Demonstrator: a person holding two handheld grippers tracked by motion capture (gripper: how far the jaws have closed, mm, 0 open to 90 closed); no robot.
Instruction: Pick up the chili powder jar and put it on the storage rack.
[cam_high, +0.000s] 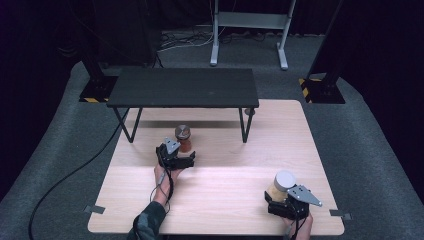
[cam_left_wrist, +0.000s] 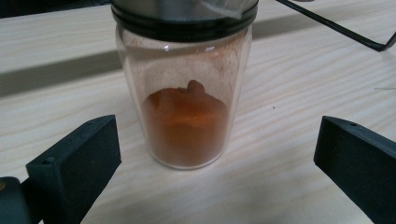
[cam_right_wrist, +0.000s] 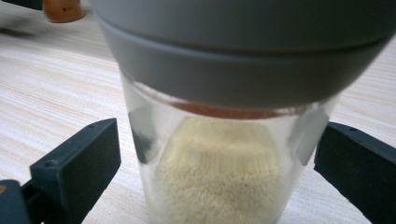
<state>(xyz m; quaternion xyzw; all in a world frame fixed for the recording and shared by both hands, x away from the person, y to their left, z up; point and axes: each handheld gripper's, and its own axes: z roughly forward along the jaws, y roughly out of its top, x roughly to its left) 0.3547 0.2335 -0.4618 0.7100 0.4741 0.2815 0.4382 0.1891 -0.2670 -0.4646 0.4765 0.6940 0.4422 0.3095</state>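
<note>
1. On the table, near its middle and just in front of a low black shelf, stands a clear glass jar of orange-red powder. It is upright, with a round metal lid and a dark ring under the lid. The powder fills roughly the lower half of the jar.
2. The left claw sits just on the person's side of this jar. In the left gripper view the jar stands between and slightly beyond the two black jaws, which are spread wide. Bare wood shows on both sides of the glass, so nothing is gripped.
3. Near the front right corner of the table stands a second clear jar, filled with pale yellow grains. It is upright and has a wide grey lid.
4. The right claw is right up against this jar. In the right gripper view the jar stands between the jaws, very close to the camera. The jaws are spread wide. The left jaw stands clear of the glass; whether the right jaw touches it I cannot tell.
5. The two jars are well apart. In the right gripper view the orange-red jar's base shows far off at the top left.
6. The table is light wood and stands on grey carpet. A black cable trails across the carpet at the left.
</note>
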